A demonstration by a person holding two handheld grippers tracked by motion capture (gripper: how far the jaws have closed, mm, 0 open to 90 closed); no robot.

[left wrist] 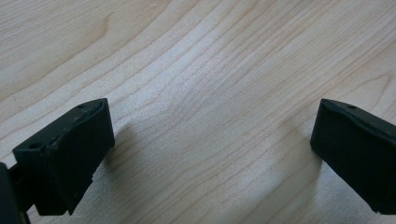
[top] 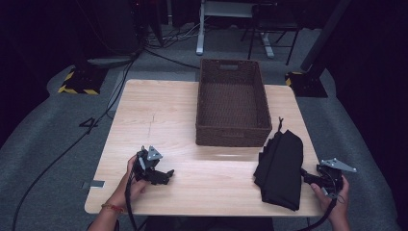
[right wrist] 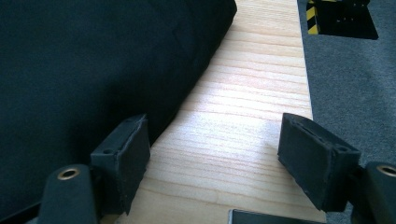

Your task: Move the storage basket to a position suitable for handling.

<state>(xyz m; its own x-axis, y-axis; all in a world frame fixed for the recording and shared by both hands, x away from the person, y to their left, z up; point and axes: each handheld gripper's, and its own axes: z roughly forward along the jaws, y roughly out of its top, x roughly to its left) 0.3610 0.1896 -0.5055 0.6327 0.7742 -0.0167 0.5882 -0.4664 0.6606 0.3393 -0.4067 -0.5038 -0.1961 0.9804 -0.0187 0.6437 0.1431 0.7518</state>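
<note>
Resting on table, one basket, one black cloth, two open grippers.

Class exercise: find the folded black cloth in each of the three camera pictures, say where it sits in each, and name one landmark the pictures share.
High view: the black cloth lies on the table's right side, just in front of the wicker basket, beside the right gripper.
Left gripper view: not in it; bare wood between open jaws.
Right gripper view: the cloth covers the upper left, its edge by the left jaw.
Shared landmark: the light wooden tabletop.
</note>
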